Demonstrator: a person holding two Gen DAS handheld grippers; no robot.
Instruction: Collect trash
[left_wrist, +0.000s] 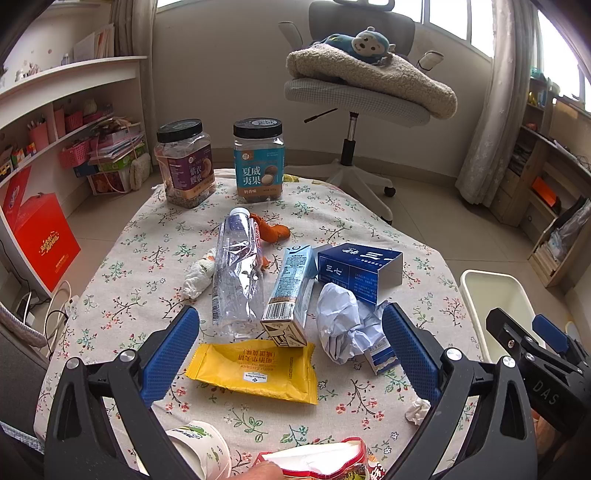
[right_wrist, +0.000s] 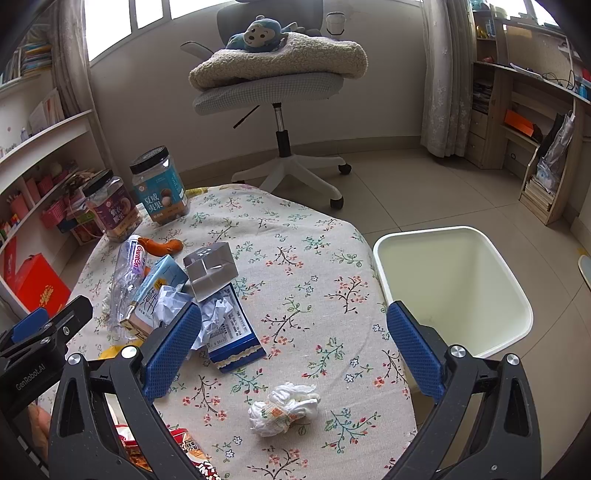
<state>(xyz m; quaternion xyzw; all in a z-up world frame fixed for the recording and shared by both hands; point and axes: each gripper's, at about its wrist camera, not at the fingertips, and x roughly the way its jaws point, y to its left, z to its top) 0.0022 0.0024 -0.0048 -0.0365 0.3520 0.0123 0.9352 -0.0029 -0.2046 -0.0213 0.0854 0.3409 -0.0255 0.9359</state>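
While the left claw (left_wrist: 290, 349) hangs with jaws spread wide and empty, the left wrist view shows two lidded jars (left_wrist: 221, 162) at the bench's (left_wrist: 110, 295) far edge, both partly filled. Between the jaws lie a yellow wrapper (left_wrist: 255, 371), a carton (left_wrist: 291, 295), a crushed bottle (left_wrist: 238, 273) and crumpled paper (left_wrist: 345, 325); a blue box (left_wrist: 360, 269) sits just beyond. A cup (left_wrist: 201, 448) lies at the near edge.

In the right wrist view, the right claw (right_wrist: 293, 350) is likewise spread and empty. A white bin (right_wrist: 454, 288) stands on the floor just beside the bench's right edge; nothing shows inside it. A tissue wad (right_wrist: 282, 408) lies between the jaws, near the camera, with bare cloth around it. The heap of trash (right_wrist: 177, 295) lies left of the left finger (right_wrist: 171, 350).
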